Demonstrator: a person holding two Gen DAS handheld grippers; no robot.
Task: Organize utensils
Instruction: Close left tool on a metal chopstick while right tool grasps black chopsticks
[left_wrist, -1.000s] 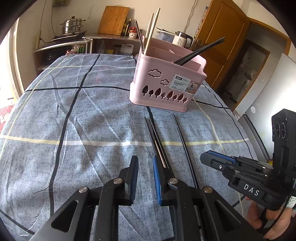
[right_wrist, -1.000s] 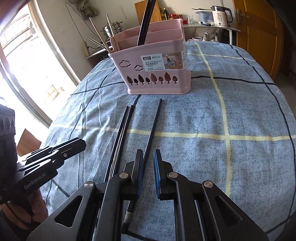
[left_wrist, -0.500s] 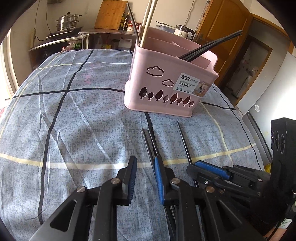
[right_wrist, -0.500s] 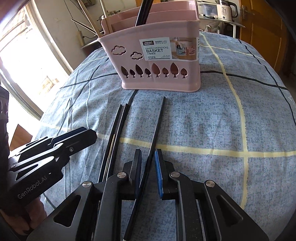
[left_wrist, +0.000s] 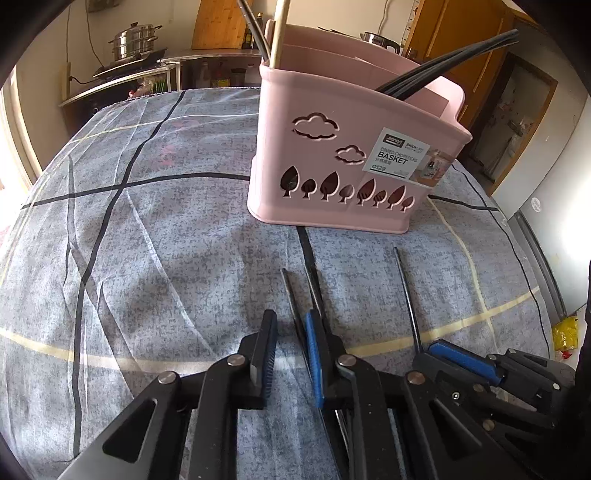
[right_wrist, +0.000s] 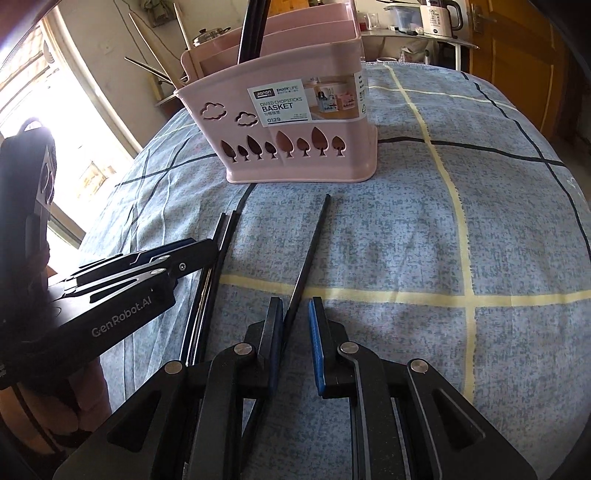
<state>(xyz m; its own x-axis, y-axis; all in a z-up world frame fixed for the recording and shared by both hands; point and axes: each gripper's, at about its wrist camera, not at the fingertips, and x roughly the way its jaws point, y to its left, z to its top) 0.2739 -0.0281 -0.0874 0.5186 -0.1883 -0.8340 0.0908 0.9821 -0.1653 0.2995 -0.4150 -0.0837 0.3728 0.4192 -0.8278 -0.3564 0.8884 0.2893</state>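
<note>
A pink chopstick basket (left_wrist: 354, 158) (right_wrist: 295, 129) stands on the blue checked cloth and holds black chopsticks (left_wrist: 447, 70) and light-coloured utensils (left_wrist: 277, 33). Black chopsticks lie in front of it: a bunch (left_wrist: 314, 284) (right_wrist: 210, 266) and a single one (left_wrist: 406, 295) (right_wrist: 306, 258). My left gripper (left_wrist: 291, 354) is open, its right finger over the bunch. My right gripper (right_wrist: 295, 339) is open and straddles the single chopstick close to the cloth, without gripping it. Each gripper shows in the other's view (right_wrist: 184, 258) (left_wrist: 436, 350).
The blue checked cloth (left_wrist: 147, 240) covers the table, which drops off at the right edge (left_wrist: 535, 258). A counter with a steel pot (left_wrist: 136, 40) and a cutting board stands behind. A kettle (right_wrist: 439, 14) and wooden doors are at the far right.
Both grippers have moved forward toward the basket and lower to the cloth. The right gripper now has the single chopstick between its open fingers. The left gripper's right finger has come over the bunch.
</note>
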